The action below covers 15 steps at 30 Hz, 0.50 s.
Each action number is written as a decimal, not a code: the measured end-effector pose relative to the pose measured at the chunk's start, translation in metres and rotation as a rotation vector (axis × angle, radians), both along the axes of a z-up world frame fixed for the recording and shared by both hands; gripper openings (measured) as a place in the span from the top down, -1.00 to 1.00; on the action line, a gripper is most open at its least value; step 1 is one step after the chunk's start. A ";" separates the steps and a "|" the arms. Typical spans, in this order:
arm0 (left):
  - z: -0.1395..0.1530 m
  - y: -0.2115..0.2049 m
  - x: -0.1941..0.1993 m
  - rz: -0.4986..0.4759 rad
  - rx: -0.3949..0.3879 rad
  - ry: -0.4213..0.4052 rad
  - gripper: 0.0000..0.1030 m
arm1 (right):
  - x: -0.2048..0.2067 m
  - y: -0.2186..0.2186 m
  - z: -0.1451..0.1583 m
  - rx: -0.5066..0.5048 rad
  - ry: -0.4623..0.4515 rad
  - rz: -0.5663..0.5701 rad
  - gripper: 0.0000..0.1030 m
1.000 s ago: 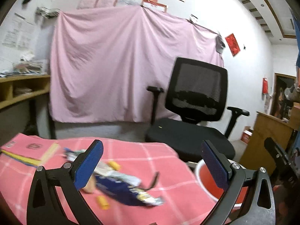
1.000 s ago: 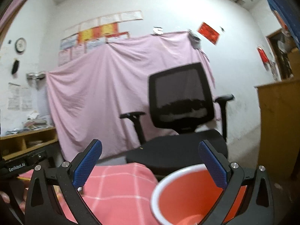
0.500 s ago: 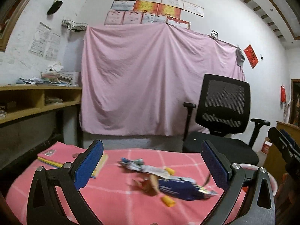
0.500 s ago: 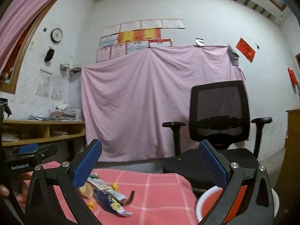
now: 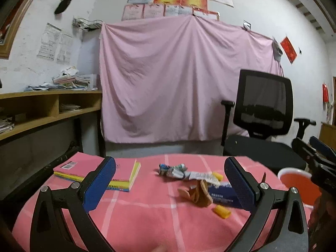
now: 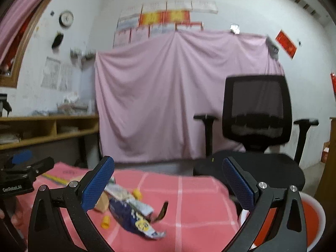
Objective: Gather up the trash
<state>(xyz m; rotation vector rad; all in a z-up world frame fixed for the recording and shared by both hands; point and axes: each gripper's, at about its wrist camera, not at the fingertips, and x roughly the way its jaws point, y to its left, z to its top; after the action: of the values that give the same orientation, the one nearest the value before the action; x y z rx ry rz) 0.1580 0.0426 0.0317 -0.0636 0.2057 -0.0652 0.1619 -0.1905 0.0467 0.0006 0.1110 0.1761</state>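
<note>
Trash lies on the pink checked tablecloth (image 5: 147,214): a crumpled wrapper (image 5: 172,170), a brown paper scrap (image 5: 199,193), a blue snack bag (image 6: 134,220) and small yellow pieces (image 5: 221,211). An orange bin with a white rim (image 5: 298,180) stands beside the table's right edge, also in the right wrist view (image 6: 310,220). My left gripper (image 5: 170,184) is open and empty above the cloth, short of the trash. My right gripper (image 6: 168,184) is open and empty, to the right of the trash.
A stack of pink and yellow books (image 5: 98,172) lies on the table's far left. A black office chair (image 5: 262,126) stands behind the table at right. A pink sheet (image 5: 178,79) hangs on the wall. Wooden shelves (image 5: 42,109) run along the left.
Both grippers have swung left and tilted down toward the table. The trash pile has come into the centre of both views, and the bin has slid to the right edge.
</note>
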 end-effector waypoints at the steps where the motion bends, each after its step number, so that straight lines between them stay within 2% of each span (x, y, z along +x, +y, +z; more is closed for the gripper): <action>1: -0.002 -0.002 0.004 -0.015 0.005 0.014 -0.97 | 0.007 -0.002 -0.002 0.004 0.043 -0.007 -0.98; 5: -0.007 -0.014 0.021 -0.065 0.026 0.084 -0.96 | 0.028 -0.013 -0.016 0.059 0.190 0.021 -0.57; 7: -0.010 -0.019 0.031 -0.093 0.018 0.127 -0.95 | 0.038 -0.018 -0.024 0.095 0.262 0.056 -0.50; 9: -0.013 -0.023 0.041 -0.119 0.007 0.174 -0.91 | 0.044 -0.021 -0.030 0.118 0.312 0.079 -0.29; 11: -0.017 -0.026 0.051 -0.140 0.000 0.222 -0.72 | 0.051 -0.022 -0.036 0.133 0.366 0.096 -0.04; 12: -0.018 -0.027 0.057 -0.150 -0.005 0.247 -0.65 | 0.053 -0.022 -0.039 0.136 0.384 0.103 0.02; 14: -0.021 -0.029 0.067 -0.166 -0.022 0.295 -0.35 | 0.057 -0.020 -0.043 0.133 0.420 0.118 0.05; 15: -0.023 -0.027 0.073 -0.178 -0.037 0.319 -0.30 | 0.058 -0.019 -0.044 0.130 0.432 0.124 0.05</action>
<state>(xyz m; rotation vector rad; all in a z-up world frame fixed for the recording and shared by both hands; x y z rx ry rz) 0.2305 0.0155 0.0086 -0.0919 0.5287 -0.2365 0.2200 -0.2094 0.0027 0.1619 0.5310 0.3050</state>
